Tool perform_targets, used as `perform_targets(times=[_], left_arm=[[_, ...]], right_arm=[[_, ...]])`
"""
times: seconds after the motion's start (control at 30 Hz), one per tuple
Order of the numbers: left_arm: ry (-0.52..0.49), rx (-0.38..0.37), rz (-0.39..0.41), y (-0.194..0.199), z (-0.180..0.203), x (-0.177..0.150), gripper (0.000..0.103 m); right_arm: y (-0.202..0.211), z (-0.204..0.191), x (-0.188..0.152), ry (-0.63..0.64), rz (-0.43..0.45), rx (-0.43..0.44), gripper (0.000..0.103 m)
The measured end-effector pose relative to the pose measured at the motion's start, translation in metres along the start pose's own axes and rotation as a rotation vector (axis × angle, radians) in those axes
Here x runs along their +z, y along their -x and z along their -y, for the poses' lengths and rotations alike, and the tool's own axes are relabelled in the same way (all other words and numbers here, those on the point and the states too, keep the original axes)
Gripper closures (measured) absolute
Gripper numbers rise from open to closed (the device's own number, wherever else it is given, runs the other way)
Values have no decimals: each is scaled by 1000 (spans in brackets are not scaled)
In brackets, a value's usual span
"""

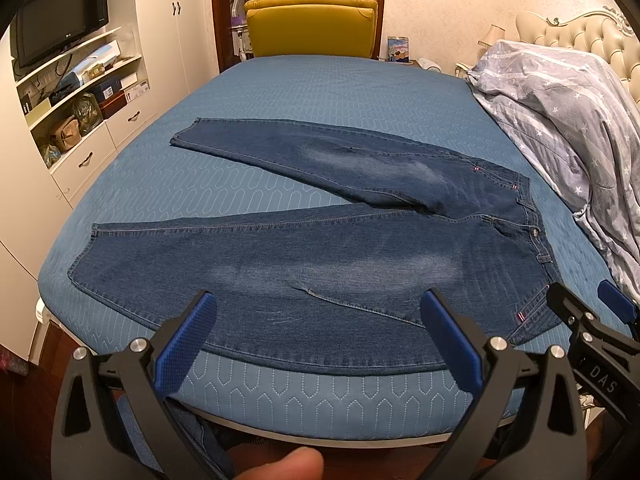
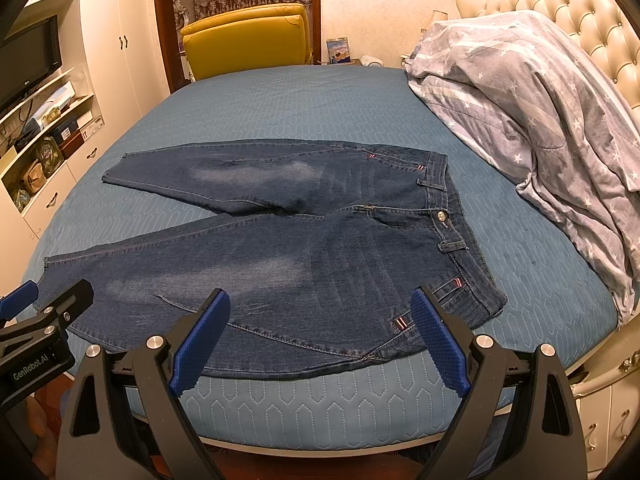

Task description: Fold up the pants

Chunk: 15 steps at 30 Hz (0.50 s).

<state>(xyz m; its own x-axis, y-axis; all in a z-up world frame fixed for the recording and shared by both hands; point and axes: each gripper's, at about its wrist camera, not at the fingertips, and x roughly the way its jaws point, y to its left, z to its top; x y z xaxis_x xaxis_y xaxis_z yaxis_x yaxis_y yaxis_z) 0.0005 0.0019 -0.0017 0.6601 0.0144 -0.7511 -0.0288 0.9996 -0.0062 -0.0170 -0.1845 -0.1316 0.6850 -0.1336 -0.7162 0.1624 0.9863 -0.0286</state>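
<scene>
— Where are the jeans?

— Spread flat on the bed, front side up, along its near edge. The waistband lies toward the right, the two legs splay out to the left, and the nearer leg runs right along the bed's near edge.

— And your jaws?

— Both pairs gape wide, holding nothing. My left gripper hangs above the near edge over the nearer leg; my right gripper hangs above the same edge nearer the waistband and hip pocket. Neither touches the denim. In the left wrist view my right gripper pokes in at the right side.

— What else is around?

— A rumpled grey star-print duvet is heaped at the right end of the bed against the tufted headboard, near the waistband but apart from it. Past the far edge stands a yellow armchair. Left of the bed: white cupboards, shelves of boxes and bags, a television.

— Anything on the jeans?

— Nothing rests on them.
</scene>
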Motion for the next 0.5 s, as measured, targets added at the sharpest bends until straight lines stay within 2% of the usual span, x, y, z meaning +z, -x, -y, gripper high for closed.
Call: perform_targets(times=[0.5], left_arm=[[15,-16,-21,-14,-2,1,1]], right_arm=[[-7,0,-2,-1,-10,1,15]])
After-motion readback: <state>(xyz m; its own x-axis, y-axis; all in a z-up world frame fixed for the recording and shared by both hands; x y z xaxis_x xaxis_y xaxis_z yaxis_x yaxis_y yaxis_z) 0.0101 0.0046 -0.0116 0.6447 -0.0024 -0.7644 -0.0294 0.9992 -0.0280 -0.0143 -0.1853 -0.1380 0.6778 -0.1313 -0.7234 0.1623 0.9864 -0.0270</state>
